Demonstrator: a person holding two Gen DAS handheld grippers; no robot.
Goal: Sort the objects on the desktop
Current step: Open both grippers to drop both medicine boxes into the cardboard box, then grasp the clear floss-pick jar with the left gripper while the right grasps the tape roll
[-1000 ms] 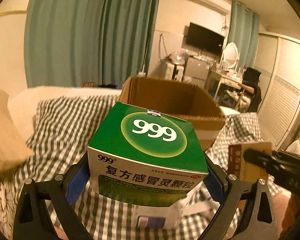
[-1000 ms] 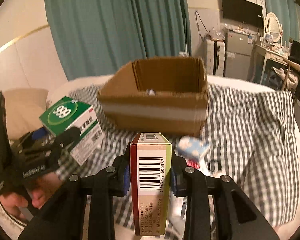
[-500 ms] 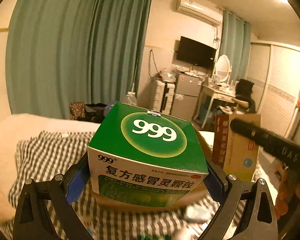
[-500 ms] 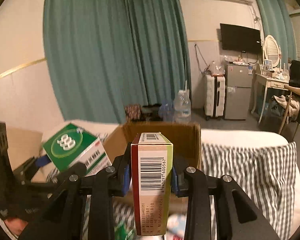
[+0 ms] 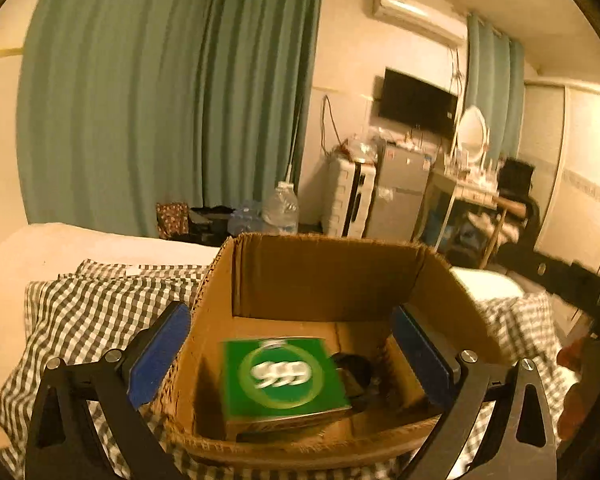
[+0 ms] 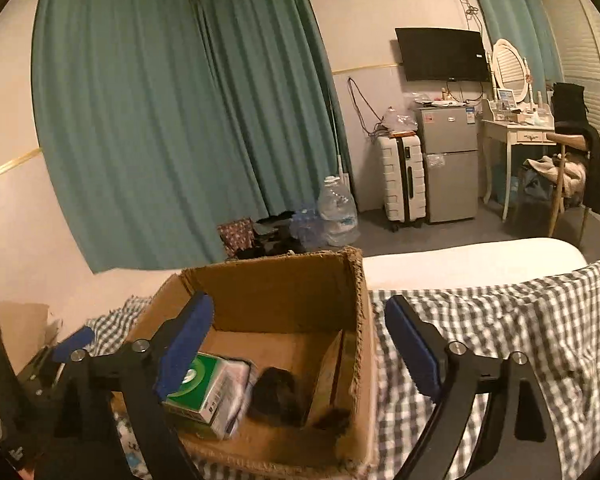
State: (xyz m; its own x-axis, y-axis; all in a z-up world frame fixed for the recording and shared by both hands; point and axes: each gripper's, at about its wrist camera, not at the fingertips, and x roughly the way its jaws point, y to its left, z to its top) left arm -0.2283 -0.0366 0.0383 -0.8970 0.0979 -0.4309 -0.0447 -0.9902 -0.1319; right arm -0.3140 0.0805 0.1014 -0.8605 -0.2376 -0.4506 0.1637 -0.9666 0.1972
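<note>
An open cardboard box stands on a checked bed cover. The green and white "999" medicine box lies inside it, blurred. A narrow brown carton leans against the box's right inner wall, next to a dark round object. My left gripper is open and empty above the box's near side. My right gripper is open and empty over the box. The left gripper also shows at the left edge of the right wrist view.
The checked cover spreads over the bed to the right and to the left. Behind are green curtains, a water bottle, a white suitcase, a small fridge and a dressing table.
Both grippers have opened. The 999 box has dropped from the left gripper into the cardboard box, and the narrow carton has left the right gripper and stands inside too.
</note>
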